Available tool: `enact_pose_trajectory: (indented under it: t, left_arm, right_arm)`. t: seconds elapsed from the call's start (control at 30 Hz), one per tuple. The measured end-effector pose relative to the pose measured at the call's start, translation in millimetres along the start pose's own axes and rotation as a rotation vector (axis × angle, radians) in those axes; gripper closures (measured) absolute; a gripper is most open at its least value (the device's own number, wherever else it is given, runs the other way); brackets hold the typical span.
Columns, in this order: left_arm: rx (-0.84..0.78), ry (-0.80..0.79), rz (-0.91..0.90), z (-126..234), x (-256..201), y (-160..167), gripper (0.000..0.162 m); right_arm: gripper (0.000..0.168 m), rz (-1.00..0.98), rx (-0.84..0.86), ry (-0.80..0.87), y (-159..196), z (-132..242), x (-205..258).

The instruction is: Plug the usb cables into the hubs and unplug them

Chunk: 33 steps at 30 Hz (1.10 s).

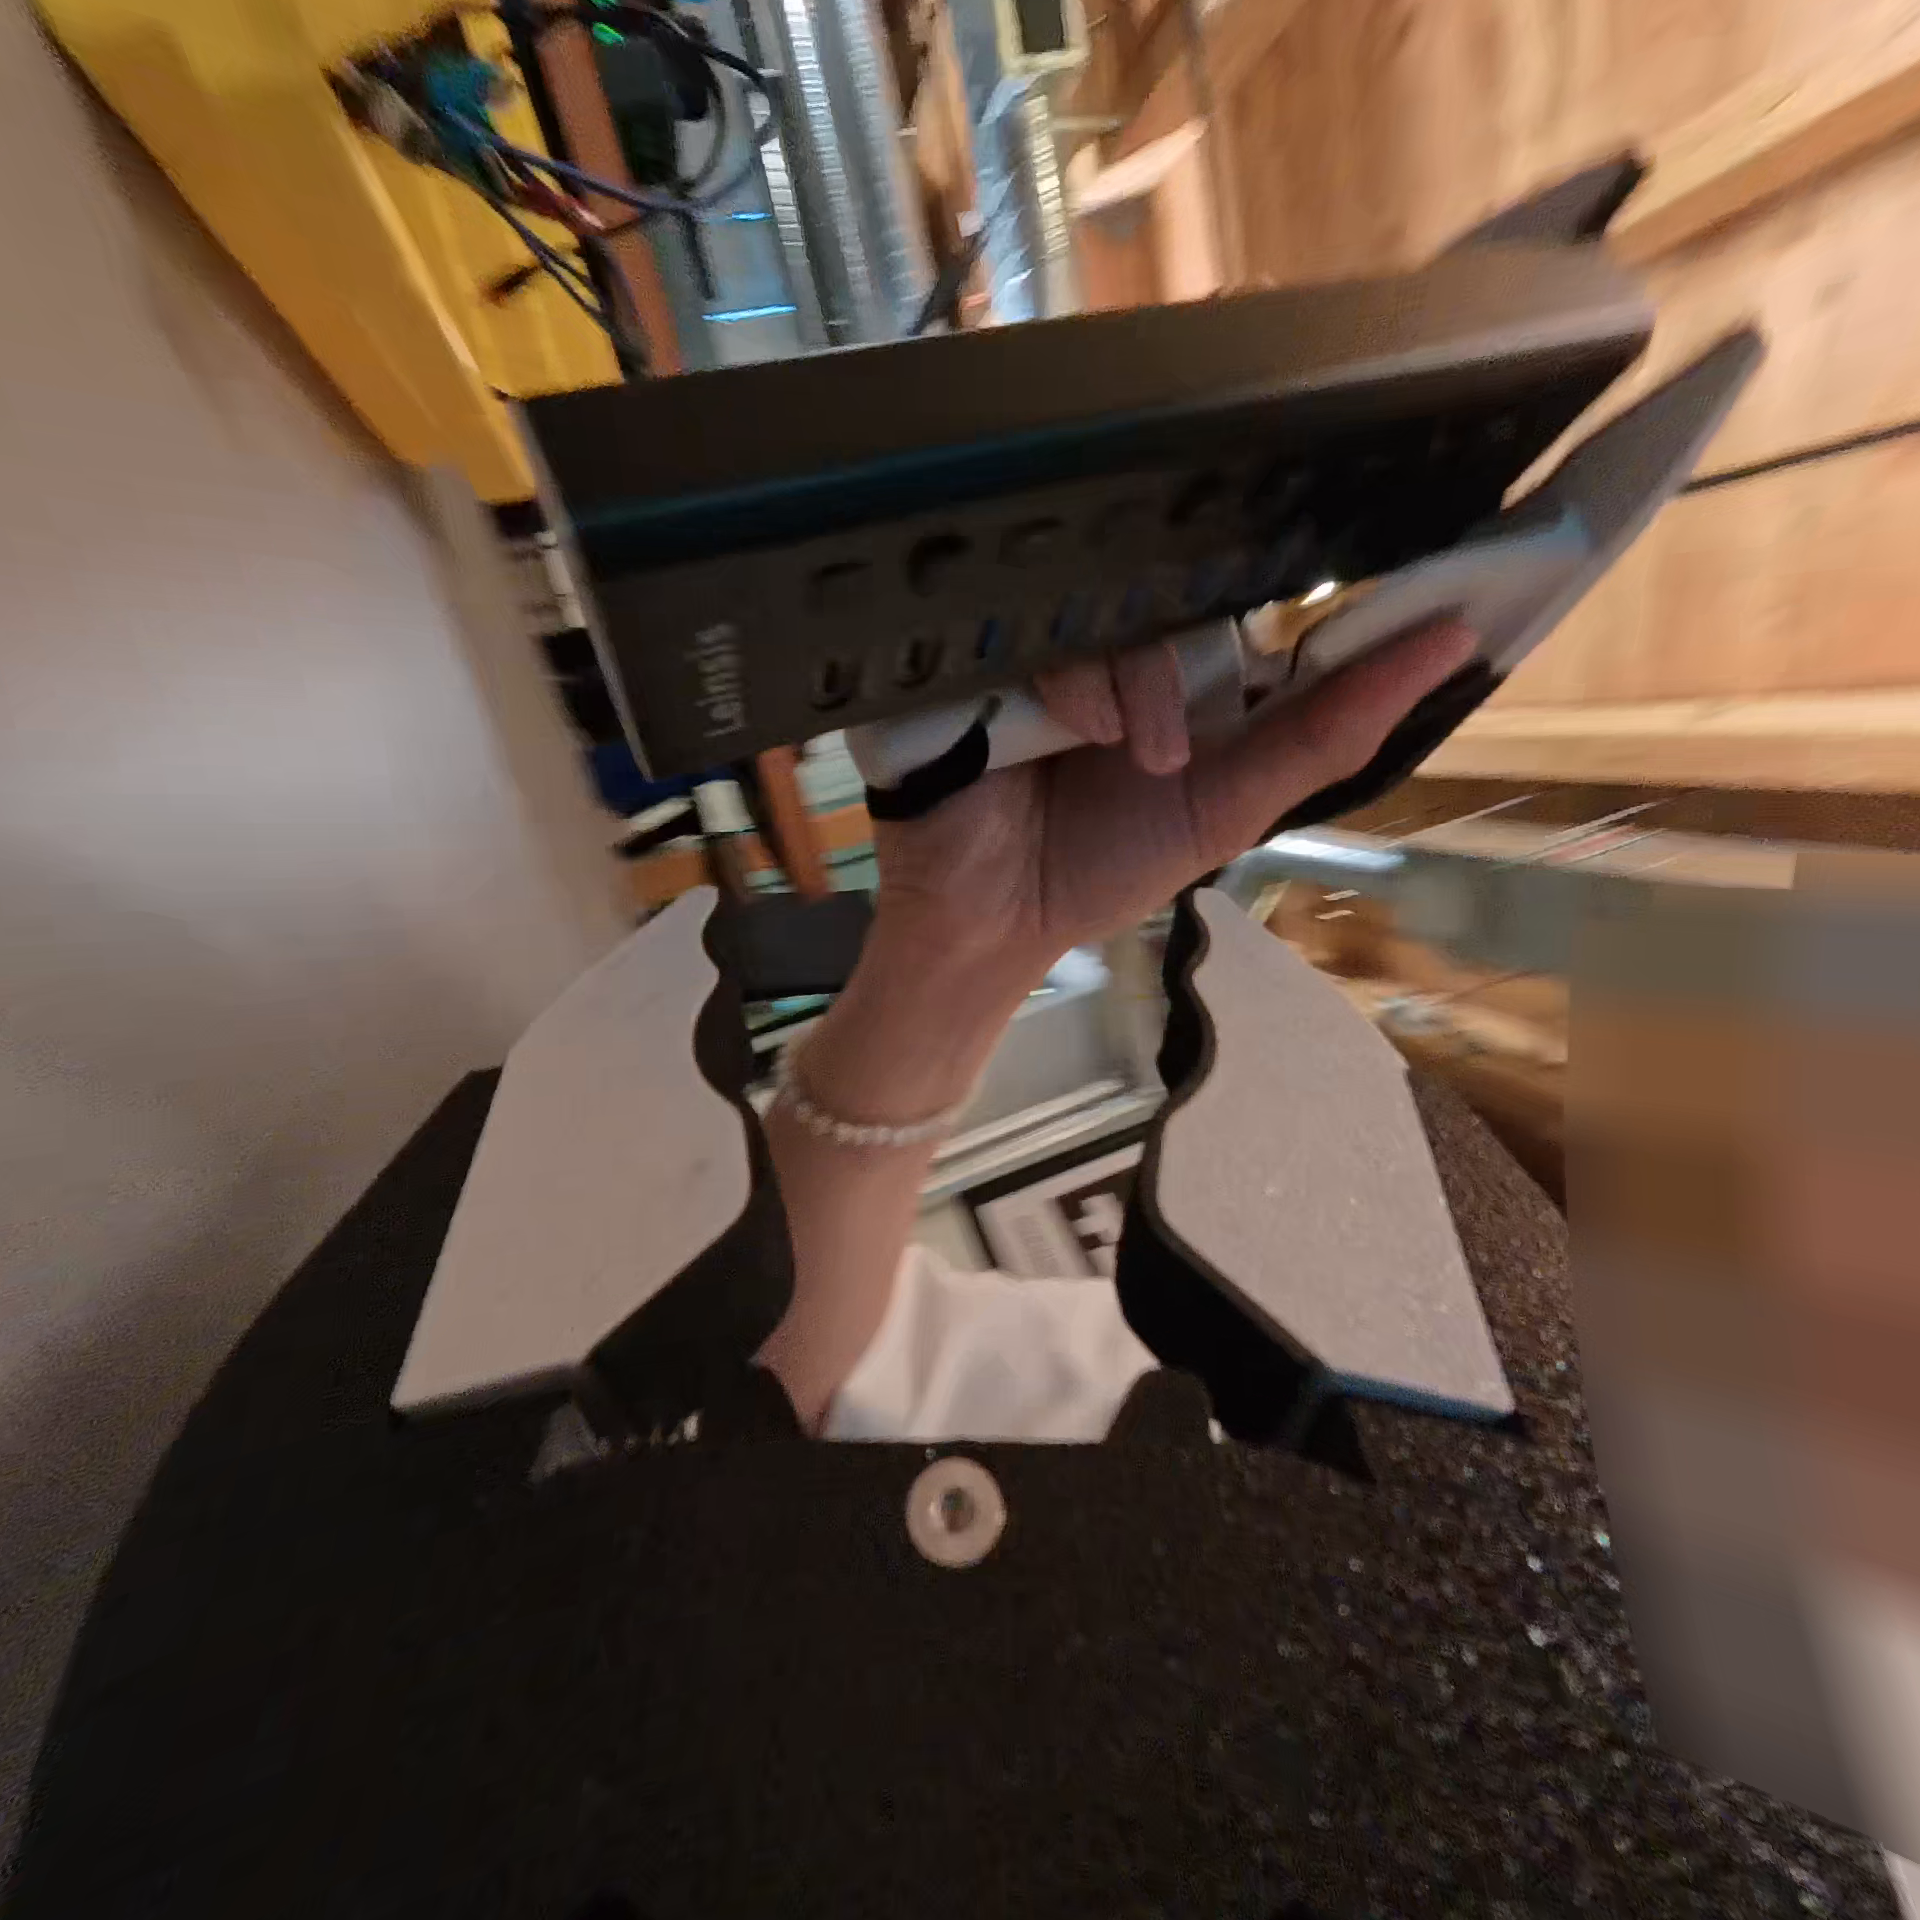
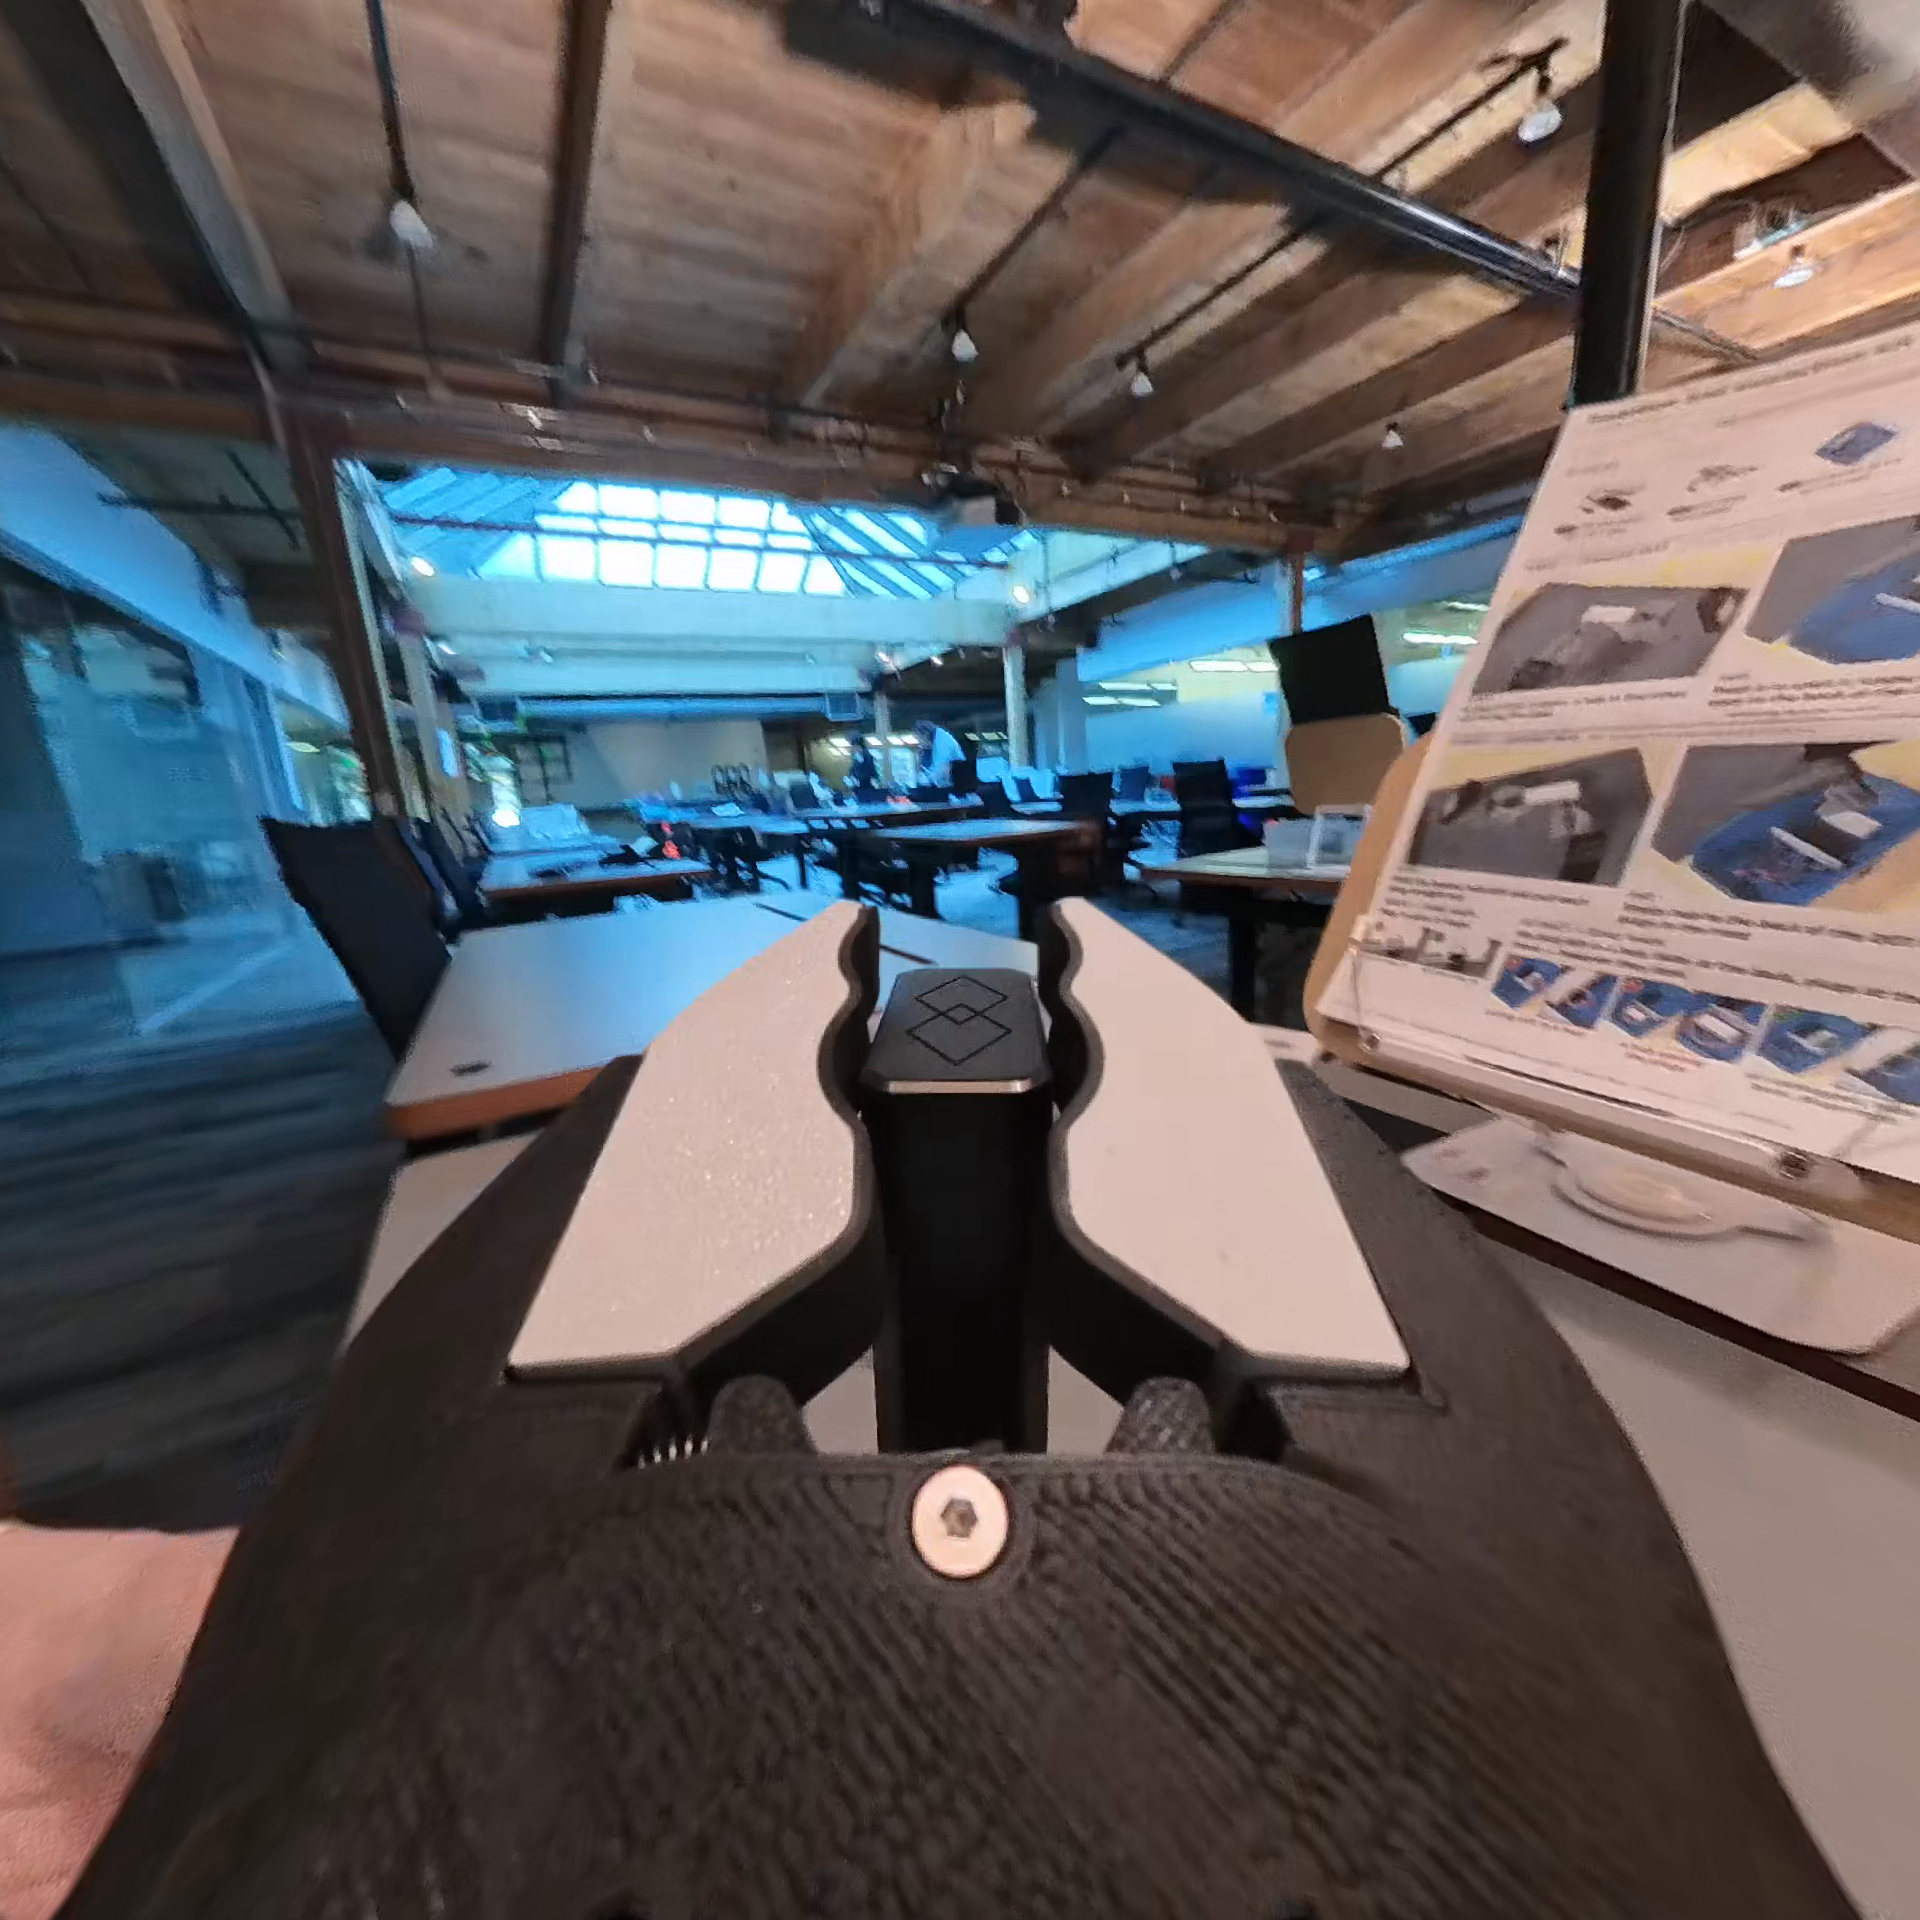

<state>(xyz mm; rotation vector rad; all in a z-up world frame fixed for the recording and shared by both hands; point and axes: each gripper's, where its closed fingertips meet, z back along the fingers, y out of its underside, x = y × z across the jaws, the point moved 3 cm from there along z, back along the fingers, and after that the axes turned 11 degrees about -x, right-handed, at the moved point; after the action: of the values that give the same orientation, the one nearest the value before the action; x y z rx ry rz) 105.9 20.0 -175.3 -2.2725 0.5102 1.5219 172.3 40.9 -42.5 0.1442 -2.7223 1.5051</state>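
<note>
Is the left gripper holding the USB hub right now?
No: the left gripper is open with nothing between its fingers, and a bare hand is what holds the dark USB hub up beyond them.

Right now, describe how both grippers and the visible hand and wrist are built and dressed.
Both the left gripper and right gripper have rough black printed bodies, one silver centre screw, and pale grey fingers with wavy black inner edges. The hand has a pearl bracelet at the wrist and a white sleeve.

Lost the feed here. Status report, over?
Left tool open, empty. Right tool shut on black hub. Bare hand holds grey hub aloft. No cables visible.
</note>
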Motion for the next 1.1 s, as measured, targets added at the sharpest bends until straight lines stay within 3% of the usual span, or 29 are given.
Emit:
enact_pose_trajectory:
  t: [0.1,0.2,0.4,0.6,0.7,0.8,0.9,0.97,1.1]
  left_arm:
    - [-0.069,0.119,0.178,-16,0,1,0.086]
    - [-0.149,0.236,0.155,-26,-8,-7,0.094]
    - [-0.363,0.35,-0.224,-20,-27,-43,0.12]
    - [-0.521,0.385,-0.387,-6,-62,-96,0.11]
    - [-0.57,0.386,-0.496,0,-77,-116,0.127]
    - [-0.494,0.351,-0.625,2,-91,-127,0.133]
    - [-0.34,0.309,-0.766,0,-105,-130,0.135]
    - [-0.177,0.308,-0.867,-3,-115,-127,0.135]
    - [0.179,0.387,-1.052,-7,-132,-112,0.135]
  right_arm:
    - [0.138,-0.051,-0.031,-0.043,-8,-2,10]
    - [0.138,-0.095,-0.066,-0.059,-13,-2,16]
    - [0.138,-0.173,-0.138,-0.022,-22,2,5]
    - [0.138,-0.26,-0.127,0.004,-7,1,-3]
    - [0.138,-0.331,-0.074,-0.009,8,-1,-3]
    - [0.138,-0.455,-0.012,-0.001,27,-1,-8]
    - [0.135,-0.528,0.106,-0.126,41,3,-6]
    - [0.109,-0.578,0.172,-0.208,42,10,-5]
    - [0.098,-0.734,0.258,-0.345,41,29,-1]
